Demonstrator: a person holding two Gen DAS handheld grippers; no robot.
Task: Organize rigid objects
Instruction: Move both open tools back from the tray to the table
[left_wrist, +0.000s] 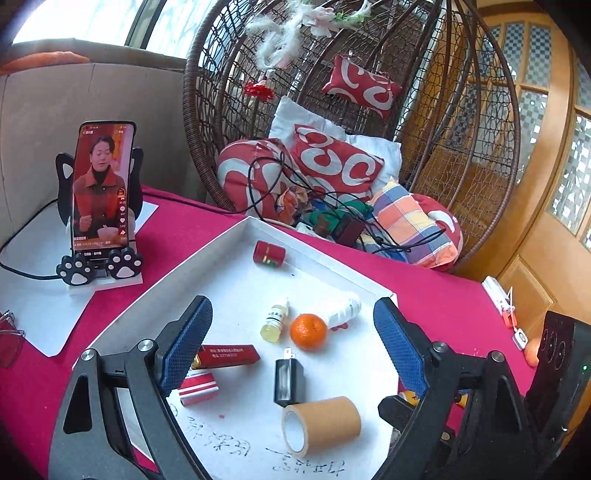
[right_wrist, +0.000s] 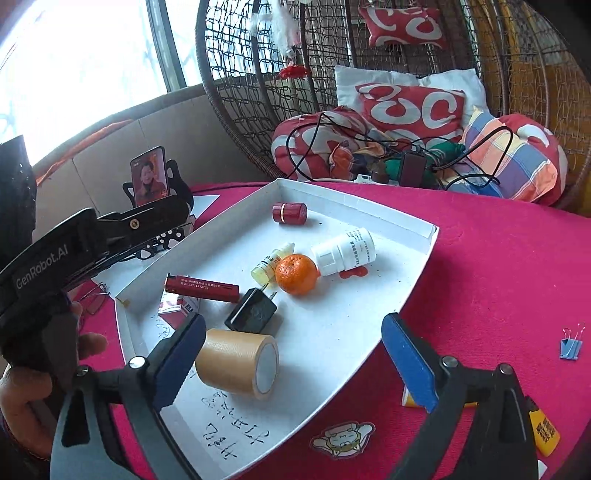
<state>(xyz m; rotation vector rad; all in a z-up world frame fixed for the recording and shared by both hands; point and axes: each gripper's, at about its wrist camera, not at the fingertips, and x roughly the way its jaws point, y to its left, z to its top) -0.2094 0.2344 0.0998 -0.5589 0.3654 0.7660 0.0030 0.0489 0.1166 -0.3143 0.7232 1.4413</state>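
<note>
A white tray (left_wrist: 221, 280) on the pink table holds a tan tape roll (left_wrist: 321, 424), a black charger plug (left_wrist: 290, 380), an orange (left_wrist: 308, 331), a small yellow bottle (left_wrist: 273, 321), a white pill bottle (left_wrist: 345, 308), a red cylinder (left_wrist: 269, 253), a long red box (left_wrist: 229, 356) and a red-and-white pack (left_wrist: 197, 389). My left gripper (left_wrist: 293, 303) hangs open over the tray, nothing between its pads. My right gripper (right_wrist: 293, 321) is also open above the tray's (right_wrist: 351, 314) near edge, with the tape roll (right_wrist: 236, 363) lying just beside its left finger (right_wrist: 181, 354), untouched.
A phone on a paw-shaped stand (left_wrist: 101, 188) stands left of the tray. A blue binder clip (right_wrist: 570, 347), a yellow lighter (right_wrist: 543, 432) and a cartoon sticker (right_wrist: 343, 439) lie on the cloth at right. Glasses (right_wrist: 92, 299) lie at left. A wicker hanging chair (left_wrist: 369, 110) with cushions and cables stands behind.
</note>
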